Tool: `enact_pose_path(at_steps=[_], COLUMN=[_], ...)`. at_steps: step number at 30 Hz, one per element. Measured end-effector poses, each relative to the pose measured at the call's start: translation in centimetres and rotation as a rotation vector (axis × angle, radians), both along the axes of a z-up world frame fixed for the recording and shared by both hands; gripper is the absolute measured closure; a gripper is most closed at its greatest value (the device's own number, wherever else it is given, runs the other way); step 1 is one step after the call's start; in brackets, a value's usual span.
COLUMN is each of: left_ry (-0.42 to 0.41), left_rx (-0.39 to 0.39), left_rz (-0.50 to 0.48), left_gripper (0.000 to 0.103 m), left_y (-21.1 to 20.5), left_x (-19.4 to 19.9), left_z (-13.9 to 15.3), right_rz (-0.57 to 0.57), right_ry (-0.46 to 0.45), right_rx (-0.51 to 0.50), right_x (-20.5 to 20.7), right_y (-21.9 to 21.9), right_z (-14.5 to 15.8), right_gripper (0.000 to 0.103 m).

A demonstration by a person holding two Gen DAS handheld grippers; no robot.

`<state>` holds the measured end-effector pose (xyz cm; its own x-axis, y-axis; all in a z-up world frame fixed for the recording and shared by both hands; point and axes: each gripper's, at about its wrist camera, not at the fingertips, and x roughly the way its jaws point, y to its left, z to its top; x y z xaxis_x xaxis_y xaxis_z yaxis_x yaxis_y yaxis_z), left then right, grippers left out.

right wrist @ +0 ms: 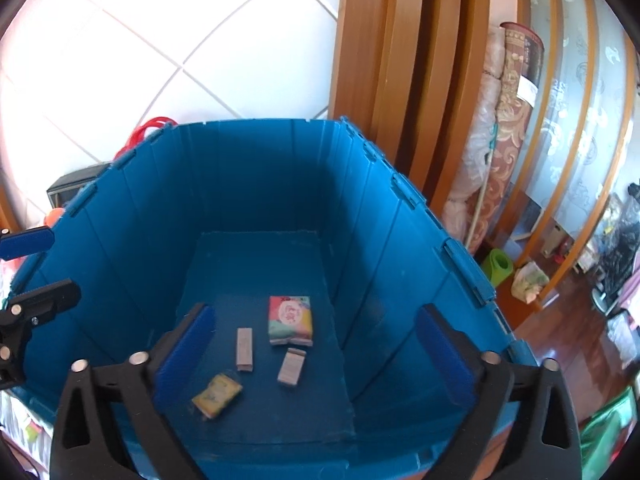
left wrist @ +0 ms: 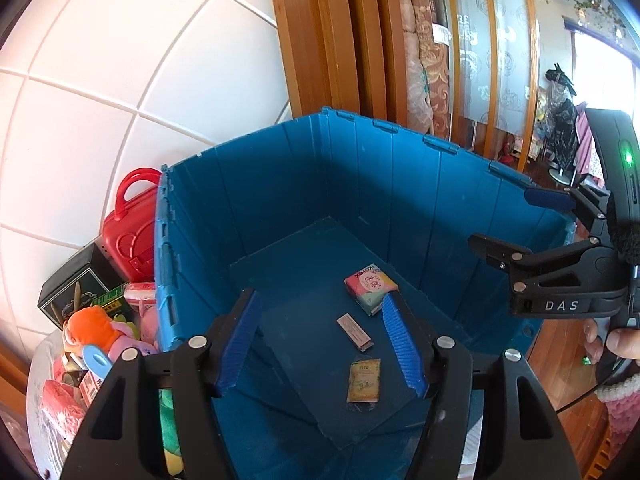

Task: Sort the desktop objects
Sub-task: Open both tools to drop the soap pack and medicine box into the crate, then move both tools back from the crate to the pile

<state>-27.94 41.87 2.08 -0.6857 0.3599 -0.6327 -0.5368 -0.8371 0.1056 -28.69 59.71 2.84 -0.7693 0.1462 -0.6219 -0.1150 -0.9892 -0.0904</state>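
- Left tool (left wrist: 322,344) and right tool (right wrist: 312,354) both gape wide, holding nothing, above blue crate (right wrist: 248,184).
- Tissue pack (right wrist: 289,320), two sticks, yellow sachet (right wrist: 217,395) lie on crate floor; walls well apart.
- Toy pile (left wrist: 100,340) on worktop just beside crate; tiled wall behind.

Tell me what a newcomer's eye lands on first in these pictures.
The big blue bin fills both views, with a colourful tissue pack and a yellow sachet on its floor. Both open grippers, left gripper and right gripper, hang over it. A red toy case stands outside the bin's left wall.
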Motion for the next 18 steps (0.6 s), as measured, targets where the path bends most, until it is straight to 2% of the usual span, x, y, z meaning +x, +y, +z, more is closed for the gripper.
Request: enact_pose_path(at_steps=[9, 14, 18], left_ry=[0.076, 0.110, 0.119], left_rx=[0.076, 0.087, 0.071], left_rz=[0.077, 0.141, 0.204], left_gripper=[0.040, 0.040, 0.040], left_y=[-5.5, -10.9, -15.3], left_x=[2.7, 4.4, 5.5], left_z=[1.4, 1.7, 1.0], right_rz=[0.035, 0.090, 0.146], right_ry=[0.068, 0.115, 0.118], right_rx=[-0.024, -0.042, -0.041], right_x=[3.0, 5.0, 5.6], right_y=[-3.0, -6.7, -10.9], right_z=[1.5, 2.5, 2.3], right_gripper=[0.000, 0.000, 0.000])
